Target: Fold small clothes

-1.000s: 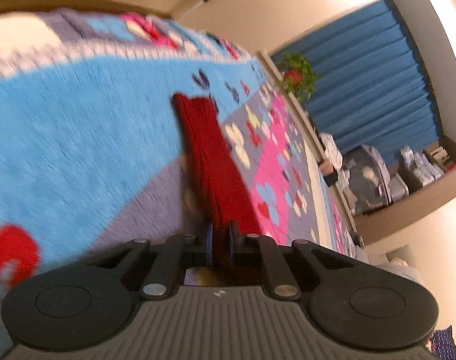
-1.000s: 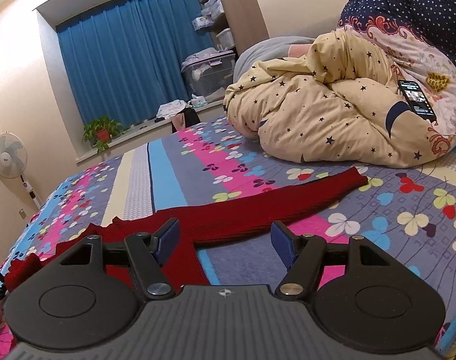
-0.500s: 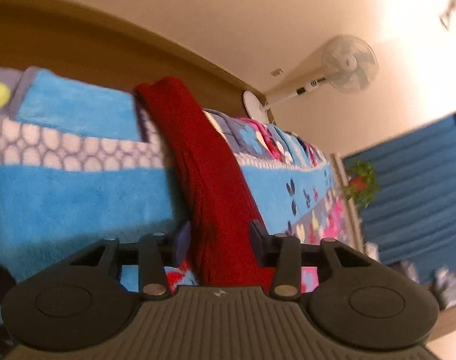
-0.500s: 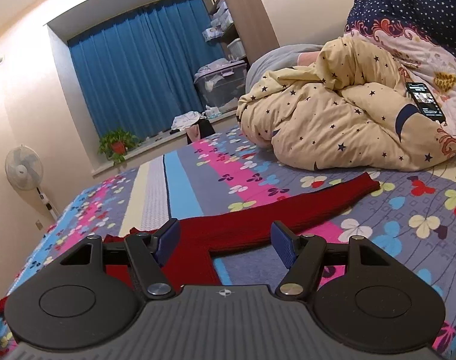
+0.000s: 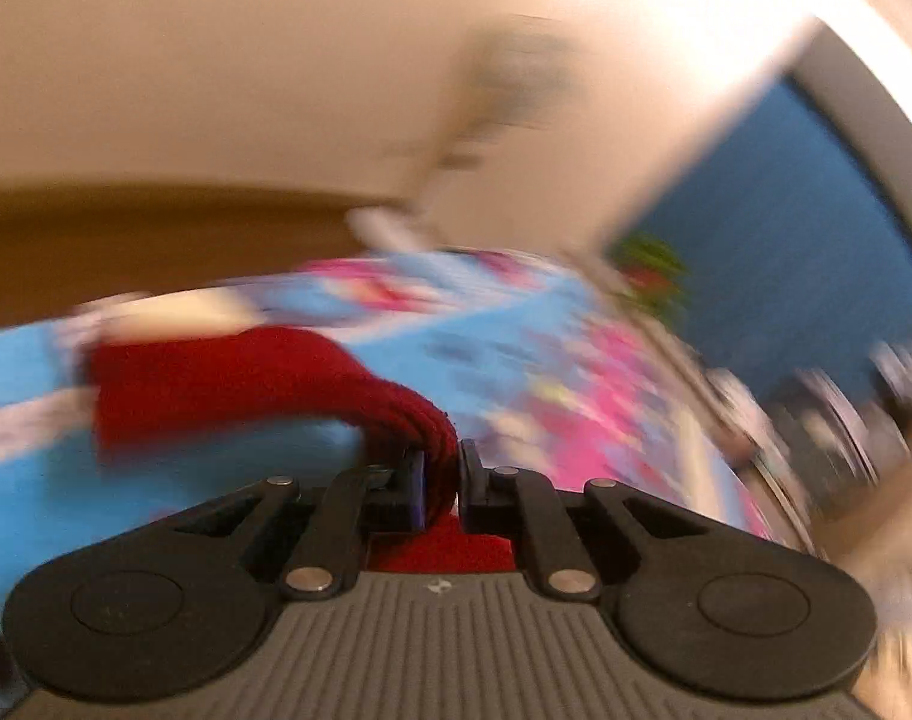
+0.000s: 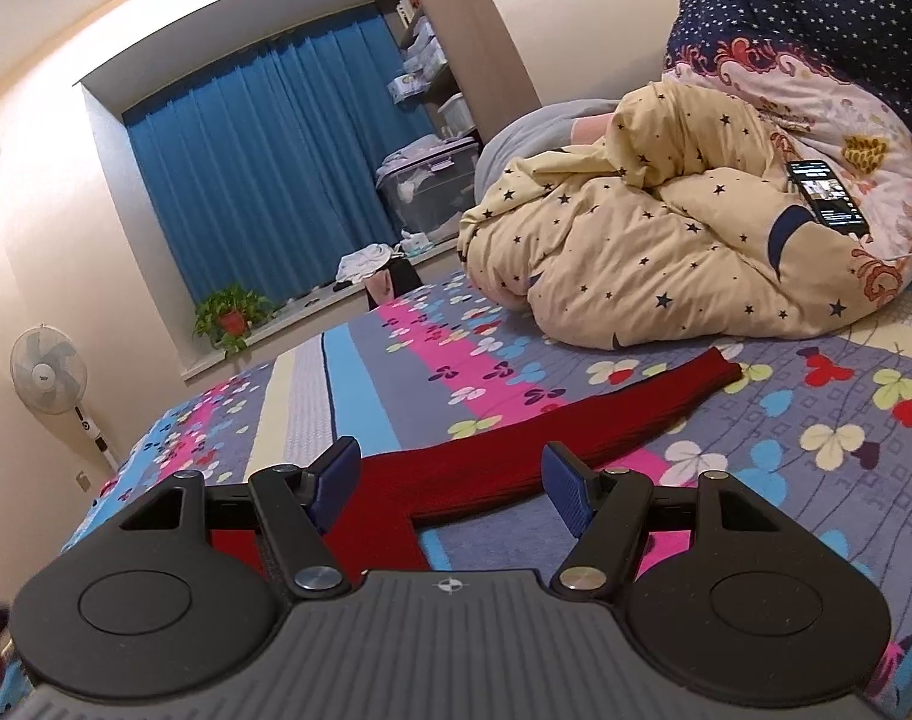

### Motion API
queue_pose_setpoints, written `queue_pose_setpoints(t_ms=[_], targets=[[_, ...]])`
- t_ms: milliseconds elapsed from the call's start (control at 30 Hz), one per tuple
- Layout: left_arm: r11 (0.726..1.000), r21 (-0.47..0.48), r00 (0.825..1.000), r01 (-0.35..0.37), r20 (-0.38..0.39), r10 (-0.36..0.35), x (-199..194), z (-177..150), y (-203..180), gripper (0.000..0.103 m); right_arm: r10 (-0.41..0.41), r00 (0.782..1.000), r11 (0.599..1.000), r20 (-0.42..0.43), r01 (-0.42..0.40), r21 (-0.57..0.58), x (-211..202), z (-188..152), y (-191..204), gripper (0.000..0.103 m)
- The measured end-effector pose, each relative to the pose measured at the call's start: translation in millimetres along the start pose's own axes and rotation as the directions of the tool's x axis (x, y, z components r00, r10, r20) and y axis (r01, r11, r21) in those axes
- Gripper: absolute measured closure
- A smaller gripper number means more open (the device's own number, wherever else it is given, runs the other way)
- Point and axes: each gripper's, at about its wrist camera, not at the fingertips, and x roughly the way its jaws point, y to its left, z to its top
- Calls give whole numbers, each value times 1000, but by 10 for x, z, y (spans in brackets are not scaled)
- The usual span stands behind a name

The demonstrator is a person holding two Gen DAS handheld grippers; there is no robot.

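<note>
A dark red knitted sweater (image 6: 636, 414) lies flat on the patterned bed sheet (image 6: 432, 372), with one sleeve reaching right toward the quilt. My right gripper (image 6: 450, 468) hovers over its body, jaws wide open and holding nothing. The left wrist view is blurred by motion. There my left gripper (image 5: 441, 468) is shut on the other red sleeve (image 5: 228, 384), pinching a bunched fold. That sleeve trails off to the left, lifted above the blue part of the sheet (image 5: 156, 480).
A cream star-print quilt (image 6: 636, 252) is heaped at the right of the bed, with a phone (image 6: 825, 195) on it and a navy dotted pillow (image 6: 816, 12) behind. Off the bed's far side stand a fan (image 6: 48, 369), a potted plant (image 6: 231, 312) and blue curtains (image 6: 276, 168).
My left gripper opened around the red sleeve, closed on it again and rose while swinging, which blurs its view. The right gripper stayed open and hardly moved.
</note>
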Motion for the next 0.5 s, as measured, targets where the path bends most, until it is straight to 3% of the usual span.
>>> queue_pose_setpoints(t_ms=[67,100,167,200,233,267,333,367,433,500], targets=[[972,185,990,143,-12,-143,-128,-291,-667,93,2,1000,1000,-10,-2,-15,57,-12,52,34],[941,261,977,214,-41,-210,-184,-479,-963,92,1,1000,1000,-12,-1,-27,77,-20,86,34],[855,369,931,365,-174,-322,-268,-1006,-1466,86,-4,1000,999,-9,4,-54,88,-35,149,34],[809,389,893,441,-280,-352,-273,-1262,-1650,55,-5,1000,998,-10,5,-68,89,-45,175,34],[757,387,830,526,-428,-357,-235,-1550,-1806,26,-6,1000,997,-11,5,-77,87,-48,190,34],[737,390,800,552,-498,-336,-224,-1746,-1870,25,-8,1000,997,-11,7,-82,82,-48,196,34],[731,441,811,520,-524,-261,-293,-2029,-1911,29,-12,1000,997,-15,11,-72,82,-40,181,34],[725,456,808,516,-540,-235,-327,-2082,-1906,29,-12,1000,998,-18,11,-59,87,-33,164,34],[720,482,808,500,-558,-187,-418,-2058,-1856,29,-16,1000,999,-23,15,-40,103,-30,150,34],[721,523,830,454,-542,-130,-586,-1924,-1773,29,-25,999,999,-39,24,-37,144,-34,154,34]])
